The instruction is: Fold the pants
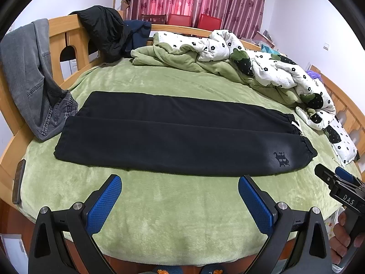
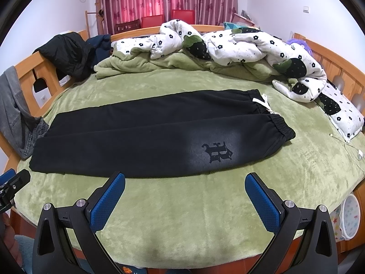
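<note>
Black pants (image 1: 178, 134) lie flat on the green bed cover (image 1: 173, 205), folded lengthwise with one leg on the other, cuffs at the left and elastic waistband with a white drawstring (image 2: 264, 102) at the right. They also show in the right wrist view (image 2: 148, 141), with a dark logo (image 2: 216, 153) near the waist. My left gripper (image 1: 180, 196) is open and empty, hovering over the cover just in front of the pants. My right gripper (image 2: 184, 194) is open and empty, in front of the waist end. The right gripper's body also shows in the left wrist view (image 1: 337, 182).
A crumpled white flowered quilt (image 2: 239, 43) and green blanket (image 1: 173, 57) lie at the bed's far side. Grey jeans (image 1: 29, 77) and dark jackets (image 1: 105, 29) hang on the wooden bed frame (image 1: 66, 38). A white charger cable (image 2: 351, 148) lies at the right. A phone (image 1: 18, 182) lies at the left edge.
</note>
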`<state>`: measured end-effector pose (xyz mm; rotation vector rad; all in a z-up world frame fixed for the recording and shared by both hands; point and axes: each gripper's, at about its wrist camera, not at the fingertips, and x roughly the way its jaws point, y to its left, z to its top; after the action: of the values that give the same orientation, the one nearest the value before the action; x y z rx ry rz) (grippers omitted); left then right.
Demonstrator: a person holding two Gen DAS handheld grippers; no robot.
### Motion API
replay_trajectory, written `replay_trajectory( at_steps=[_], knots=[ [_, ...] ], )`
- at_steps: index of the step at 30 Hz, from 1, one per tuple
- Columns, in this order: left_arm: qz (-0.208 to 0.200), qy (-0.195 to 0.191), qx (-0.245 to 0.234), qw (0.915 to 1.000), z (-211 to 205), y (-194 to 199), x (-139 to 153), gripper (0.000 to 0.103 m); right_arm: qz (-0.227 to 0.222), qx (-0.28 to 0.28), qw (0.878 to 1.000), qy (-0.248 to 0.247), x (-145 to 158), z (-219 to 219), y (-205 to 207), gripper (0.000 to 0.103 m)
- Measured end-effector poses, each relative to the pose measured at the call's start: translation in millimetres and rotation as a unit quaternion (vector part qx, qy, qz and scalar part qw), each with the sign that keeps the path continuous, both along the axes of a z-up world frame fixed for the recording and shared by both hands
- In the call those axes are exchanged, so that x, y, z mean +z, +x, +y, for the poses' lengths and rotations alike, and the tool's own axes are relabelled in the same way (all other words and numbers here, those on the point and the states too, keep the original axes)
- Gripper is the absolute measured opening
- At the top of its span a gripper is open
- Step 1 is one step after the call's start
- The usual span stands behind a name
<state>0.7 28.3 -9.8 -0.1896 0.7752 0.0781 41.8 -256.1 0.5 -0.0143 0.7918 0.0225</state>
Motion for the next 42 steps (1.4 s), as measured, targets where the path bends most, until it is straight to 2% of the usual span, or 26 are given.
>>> replay_trajectory(
  at_steps=[10,15,20,23,26,29,33,35,37,39,40,42],
  knots=[
    [-0.008,-0.003,-0.008,0.9999,-13.3,-11.4,-3.7,0.103,-0.013,-0.004,1.000,-0.010,11.5,-4.2,-12.5,0.103],
    [-0.012,-0.021,-0.009,0.9997,-12.6,-16.8,2.7,0.103,0.030,-0.018,0.998,-0.057,23.0,-5.3,-20.7,0.103],
    [-0.005,-0.053,-0.027,0.9982,-6.7,-10.6,23.1,0.102,-0.009,0.017,1.000,0.020,59.6,-28.5,-46.1,0.103],
    [-0.019,-0.069,-0.044,0.9965,-0.2,-12.9,45.3,0.102,-0.054,0.020,0.997,0.044,75.8,-42.5,-54.0,0.103],
    [-0.046,-0.075,-0.049,0.9949,10.6,-15.1,63.7,0.102,-0.083,0.014,0.995,0.052,76.3,-52.5,-47.7,0.103],
    [-0.067,-0.053,-0.022,0.9961,23.7,-7.8,66.7,0.102,-0.080,0.001,0.995,0.052,62.1,-64.0,-27.6,0.103],
    [-0.052,-0.029,0.002,0.9982,41.3,16.3,40.2,0.102,-0.077,-0.015,0.996,0.048,34.5,-78.7,-2.3,0.103],
    [-0.033,-0.033,0.003,0.9989,51.8,29.8,15.9,0.102,-0.060,-0.018,0.997,0.047,16.4,-85.6,15.7,0.102],
    [-0.001,-0.044,0.011,0.9990,64.6,45.2,-14.3,0.101,-0.063,-0.027,0.997,0.046,0.0,-92.6,26.3,0.102],
    [0.014,-0.058,0.018,0.9981,75.5,51.6,-36.0,0.099,-0.053,-0.036,0.997,0.051,-16.3,-98.9,36.6,0.102],
    [0.022,-0.067,0.023,0.9972,82.4,55.2,-49.4,0.097,-0.037,-0.036,0.997,0.059,-27.2,-102.1,42.6,0.101],
    [0.033,-0.091,0.022,0.9951,94.3,57.8,-70.7,0.082,0.002,-0.043,0.997,0.069,-53.6,-110.8,57.9,0.097]
  ],
)
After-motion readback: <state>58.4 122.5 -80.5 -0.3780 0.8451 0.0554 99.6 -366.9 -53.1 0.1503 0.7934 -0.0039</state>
